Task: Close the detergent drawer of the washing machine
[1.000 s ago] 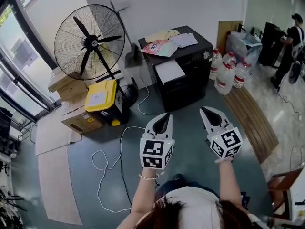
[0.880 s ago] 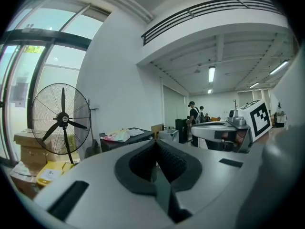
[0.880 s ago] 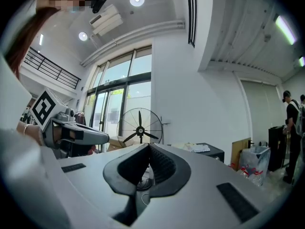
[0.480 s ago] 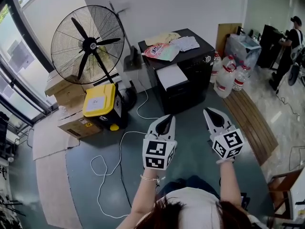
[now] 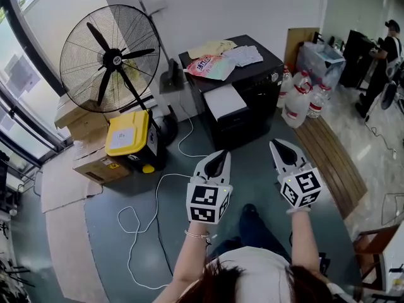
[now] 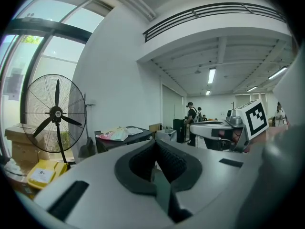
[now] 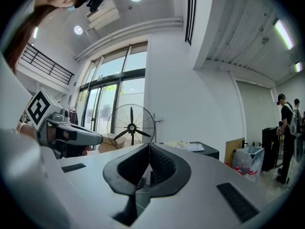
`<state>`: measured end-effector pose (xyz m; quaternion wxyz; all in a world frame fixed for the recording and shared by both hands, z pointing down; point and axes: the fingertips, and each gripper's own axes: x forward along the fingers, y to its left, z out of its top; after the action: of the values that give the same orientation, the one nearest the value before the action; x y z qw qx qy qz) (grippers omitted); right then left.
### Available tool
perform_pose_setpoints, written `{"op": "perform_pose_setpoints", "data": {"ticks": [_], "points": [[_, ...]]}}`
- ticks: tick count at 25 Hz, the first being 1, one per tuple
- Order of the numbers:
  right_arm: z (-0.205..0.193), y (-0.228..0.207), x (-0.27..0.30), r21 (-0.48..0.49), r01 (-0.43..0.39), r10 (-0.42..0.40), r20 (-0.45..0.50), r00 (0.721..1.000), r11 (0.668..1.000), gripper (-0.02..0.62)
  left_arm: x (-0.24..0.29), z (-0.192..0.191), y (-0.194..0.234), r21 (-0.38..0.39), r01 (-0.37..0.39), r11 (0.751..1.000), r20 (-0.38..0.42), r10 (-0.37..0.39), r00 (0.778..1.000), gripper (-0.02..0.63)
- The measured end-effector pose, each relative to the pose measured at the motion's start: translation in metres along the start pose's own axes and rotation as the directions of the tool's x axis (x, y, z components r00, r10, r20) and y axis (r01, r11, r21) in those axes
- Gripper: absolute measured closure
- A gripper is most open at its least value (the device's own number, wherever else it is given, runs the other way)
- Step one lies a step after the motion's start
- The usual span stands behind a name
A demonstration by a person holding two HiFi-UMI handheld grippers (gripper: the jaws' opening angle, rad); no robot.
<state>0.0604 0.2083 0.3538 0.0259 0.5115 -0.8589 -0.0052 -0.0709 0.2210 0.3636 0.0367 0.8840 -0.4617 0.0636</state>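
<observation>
The black washing machine (image 5: 255, 84) stands against the far wall, and its white detergent drawer (image 5: 225, 101) sticks out of the front at the top left. A pink bag (image 5: 208, 66) and papers lie on its lid. My left gripper (image 5: 221, 154) is shut and empty, held in the air well short of the machine and pointing at it. My right gripper (image 5: 276, 144) is beside it, also shut and empty. In the left gripper view the shut jaws (image 6: 155, 142) point towards the machine (image 6: 107, 142). The right gripper (image 7: 148, 146) sees the machine (image 7: 207, 151) ahead to the right.
A big standing fan (image 5: 110, 59) is left of the machine, with a yellow-lidded box (image 5: 130, 131) and cardboard boxes at its foot. A white cable (image 5: 148, 207) loops over the floor. Water jugs (image 5: 303, 100) and a wooden pallet (image 5: 334, 160) lie right. A person (image 5: 382, 55) stands far right.
Both grippers stayed shut and drifted a little forward towards the machine. The person's foot has come into view below them, and the fan has slid left in the head view.
</observation>
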Motion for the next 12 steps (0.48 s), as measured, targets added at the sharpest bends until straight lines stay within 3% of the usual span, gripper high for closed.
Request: {"op": "perform_pose_setpoints", "data": {"ticks": [12], "points": [[-0.017, -0.06, 0.065, 0.006, -0.052, 0.052, -0.018, 0.998, 0.999, 0.568, 0.082, -0.006, 0.033, -0.007, -0.065, 0.998, -0.034, 0.065, 0.997, 0.589]]}}
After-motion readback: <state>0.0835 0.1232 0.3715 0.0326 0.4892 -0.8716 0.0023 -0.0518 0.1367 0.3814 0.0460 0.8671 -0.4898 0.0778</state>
